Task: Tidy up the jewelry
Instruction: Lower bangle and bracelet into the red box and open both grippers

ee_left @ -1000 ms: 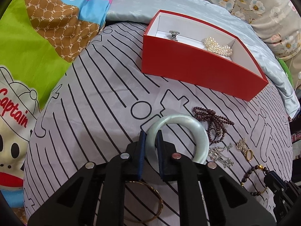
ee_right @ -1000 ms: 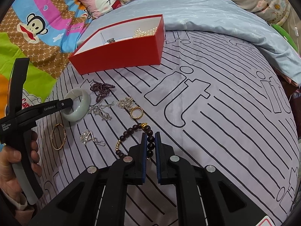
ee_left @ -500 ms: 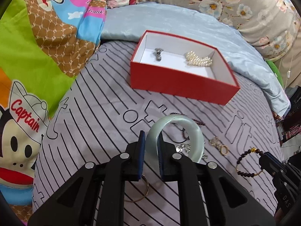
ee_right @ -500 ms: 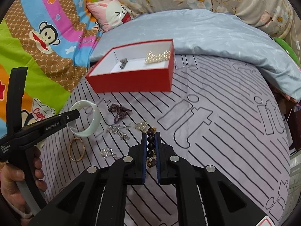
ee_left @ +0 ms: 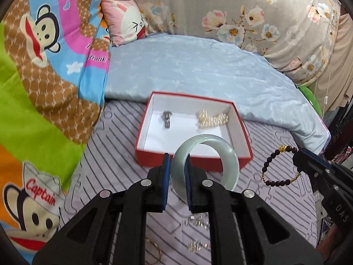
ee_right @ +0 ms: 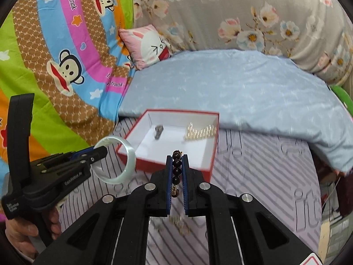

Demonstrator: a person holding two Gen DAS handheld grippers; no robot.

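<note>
The left gripper (ee_left: pixel 177 162) fingers clench the jade bangle (ee_left: pixel 222 154) at the red box (ee_left: pixel 194 164) near wall; the right gripper (ee_right: pixel 177 163) fingers clench the bead bracelet (ee_right: pixel 176 169) likewise. Only the right view shows the hand (ee_right: pixel 26 229).

Beyond the fingertips lies a grey bedsheet (ee_left: pixel 123 154) printed with black lines, spreading under and to both sides of the fingers. Farther out past it sits a folded pale blue blanket (ee_left: pixel 198 70), crossing the whole width ahead. To the left of the fingers runs a bright cartoon monkey quilt (ee_left: pixel 44 66) in green, brown, blue and pink. Far ahead, left of centre, a pink rabbit cushion (ee_right: pixel 150 46) leans against a grey floral quilt (ee_right: pixel 253 15) behind the blanket
</note>
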